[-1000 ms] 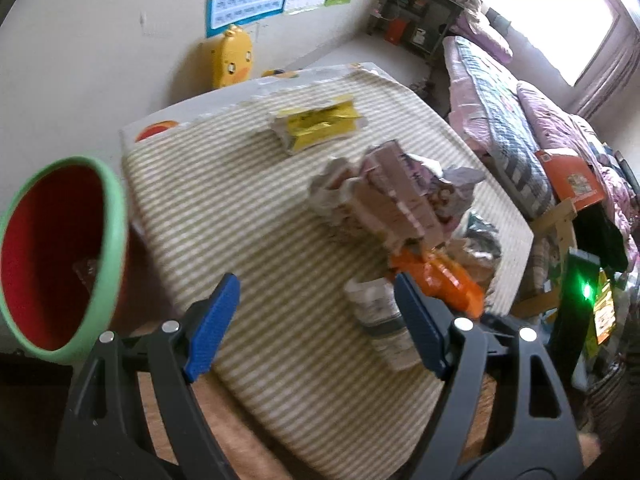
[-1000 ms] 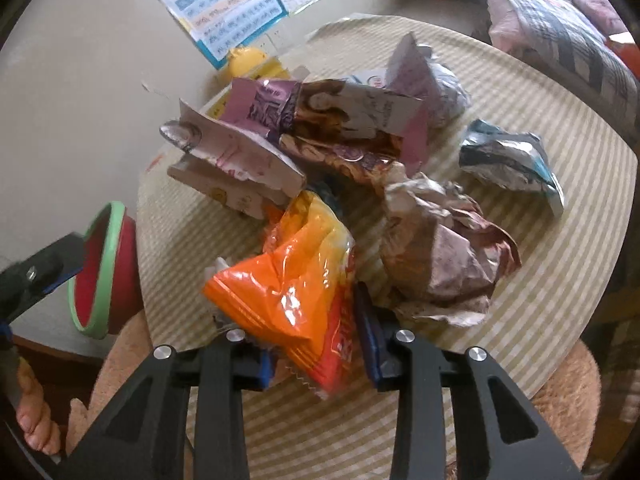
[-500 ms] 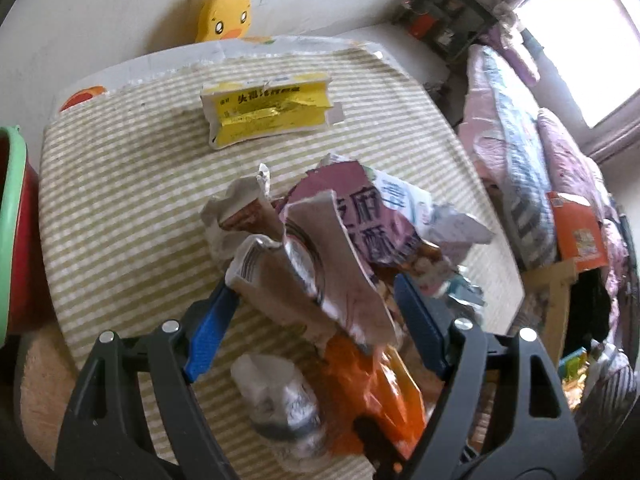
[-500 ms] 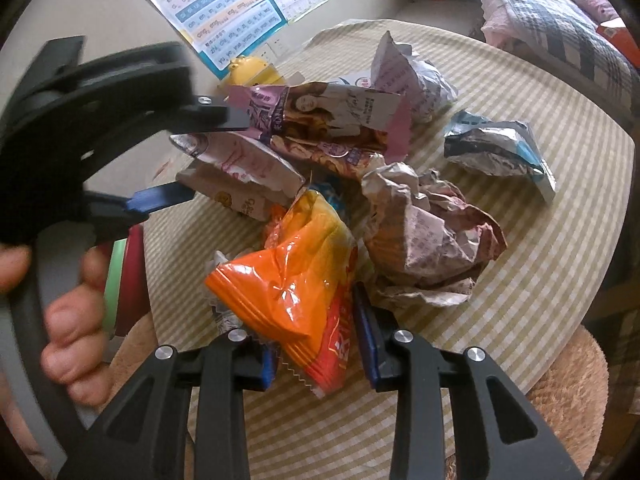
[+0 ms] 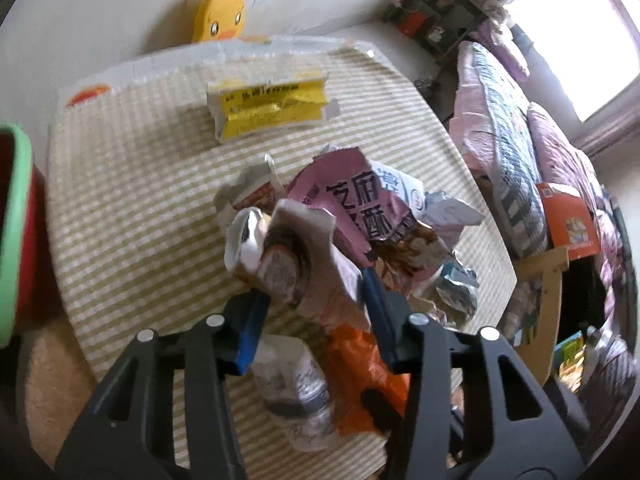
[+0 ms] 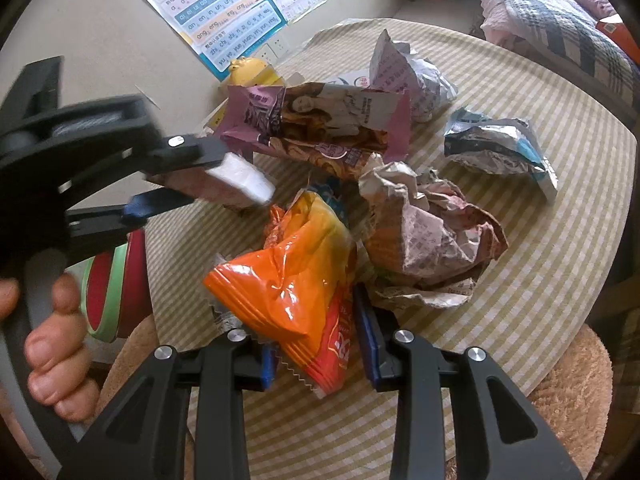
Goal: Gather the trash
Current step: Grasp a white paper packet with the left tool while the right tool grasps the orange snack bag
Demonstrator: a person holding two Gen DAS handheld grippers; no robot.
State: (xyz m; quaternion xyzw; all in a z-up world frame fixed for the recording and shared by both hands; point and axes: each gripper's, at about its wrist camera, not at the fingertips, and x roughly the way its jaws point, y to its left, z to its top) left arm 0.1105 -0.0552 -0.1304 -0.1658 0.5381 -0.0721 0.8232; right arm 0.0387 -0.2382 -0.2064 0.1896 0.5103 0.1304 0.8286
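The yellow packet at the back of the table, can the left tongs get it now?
Probably not yet. The left tongs have just closed on a white torn wrapper, so they're full. The yellow packet lies alone beyond the pile.

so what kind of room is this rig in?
Likely a child's bedroom at home: a quilted bed beside the striped table, a pinyin wall chart, and a yellow duck toy.

I work at a round table [image 6: 520, 320] under a green-striped cloth, set against a beige wall [image 6: 100, 32] with a pinyin chart [image 6: 224, 12]. To my right a bed [image 5: 520, 152] with checked and pink bedding lies beneath a bright window [image 5: 580, 40], a dark shelf [image 5: 436, 4] beyond.
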